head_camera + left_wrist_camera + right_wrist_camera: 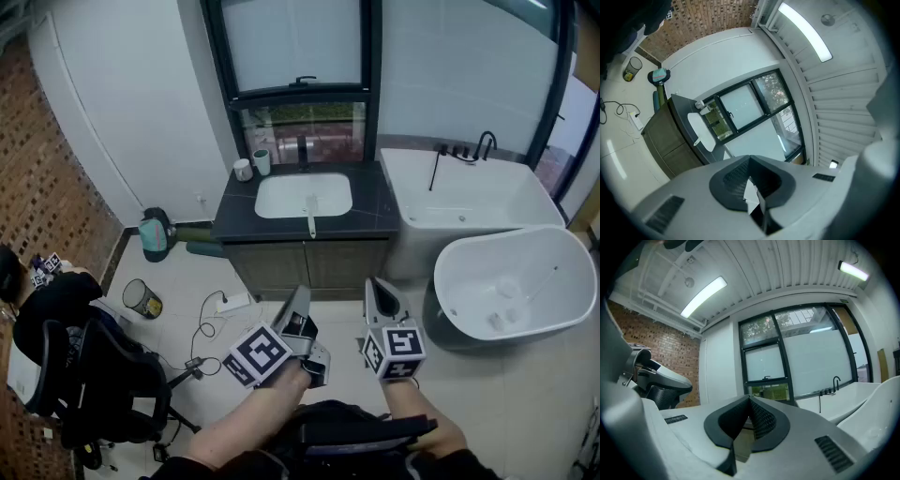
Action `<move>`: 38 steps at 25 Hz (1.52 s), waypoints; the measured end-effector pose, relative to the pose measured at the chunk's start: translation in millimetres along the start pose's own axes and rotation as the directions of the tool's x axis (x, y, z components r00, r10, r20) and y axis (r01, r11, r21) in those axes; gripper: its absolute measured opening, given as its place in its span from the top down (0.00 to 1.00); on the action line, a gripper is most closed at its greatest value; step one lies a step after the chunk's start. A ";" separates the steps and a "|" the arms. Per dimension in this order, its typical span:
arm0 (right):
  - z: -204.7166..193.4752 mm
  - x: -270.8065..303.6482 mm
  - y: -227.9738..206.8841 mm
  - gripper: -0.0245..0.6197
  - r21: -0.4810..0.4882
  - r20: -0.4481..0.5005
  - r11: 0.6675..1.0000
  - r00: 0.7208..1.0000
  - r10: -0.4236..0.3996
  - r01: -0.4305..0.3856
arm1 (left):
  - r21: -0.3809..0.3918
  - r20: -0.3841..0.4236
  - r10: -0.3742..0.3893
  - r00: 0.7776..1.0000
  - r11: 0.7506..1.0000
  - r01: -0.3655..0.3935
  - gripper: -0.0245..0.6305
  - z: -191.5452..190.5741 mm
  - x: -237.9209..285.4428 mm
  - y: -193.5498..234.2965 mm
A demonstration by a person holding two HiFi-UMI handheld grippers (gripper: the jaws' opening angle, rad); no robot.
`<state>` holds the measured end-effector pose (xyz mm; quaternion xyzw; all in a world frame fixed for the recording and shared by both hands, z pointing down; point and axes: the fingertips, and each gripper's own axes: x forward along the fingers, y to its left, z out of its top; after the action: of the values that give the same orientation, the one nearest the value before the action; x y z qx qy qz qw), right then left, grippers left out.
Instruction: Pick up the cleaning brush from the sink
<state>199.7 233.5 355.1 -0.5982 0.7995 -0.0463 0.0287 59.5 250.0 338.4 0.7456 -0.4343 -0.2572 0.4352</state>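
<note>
A white cleaning brush (310,217) lies across the front rim of the white sink basin (281,204), which is set in a dark countertop (375,202) on a cabinet. In the left gripper view the sink (706,137) appears small and far off, tilted. Both grippers hover over the floor well in front of the cabinet, far from the brush. My left gripper (298,300) (750,157) is shut with nothing between its jaws. My right gripper (379,289) (749,397) is shut too, and empty.
Two cups (251,166) and a dark faucet (302,150) stand behind the basin. A white bathtub (469,199) and a round white tub (514,281) fill the right. On the left are a bin (142,298), floor cables (211,319), a teal object (153,234) and an office chair (94,384).
</note>
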 end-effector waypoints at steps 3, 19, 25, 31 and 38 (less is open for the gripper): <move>3.9 1.6 -1.3 0.95 -0.020 0.002 1.000 1.000 0.024 -0.024 | 0.009 0.010 0.000 1.000 1.000 0.000 0.96 -0.8 4.9 -5.0; 38.2 142.2 11.8 0.95 -0.070 -0.026 0.987 0.989 0.143 -0.144 | 0.557 0.075 0.130 0.989 0.817 -0.150 0.96 143.5 55.3 73.8; 40.5 275.8 44.1 0.95 -0.079 -0.090 0.991 0.991 0.097 -0.104 | 0.704 -0.062 0.198 0.978 0.703 -0.098 0.96 245.3 111.2 136.5; 34.7 441.8 57.9 0.95 -0.098 -0.228 0.978 0.961 0.158 -0.184 | 0.701 -0.135 0.290 0.948 0.704 -0.116 0.96 332.5 213.4 215.3; -9.6 585.8 15.7 0.88 -0.048 -0.341 0.970 0.916 0.210 -0.240 | 0.658 -0.135 0.382 0.914 0.724 -0.205 0.96 379.3 334.9 283.9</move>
<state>18.2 -323.6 368.5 -0.4865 0.8575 -0.1077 -0.1281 -185.5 -272.4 398.7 0.7956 -0.5473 0.0766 0.2483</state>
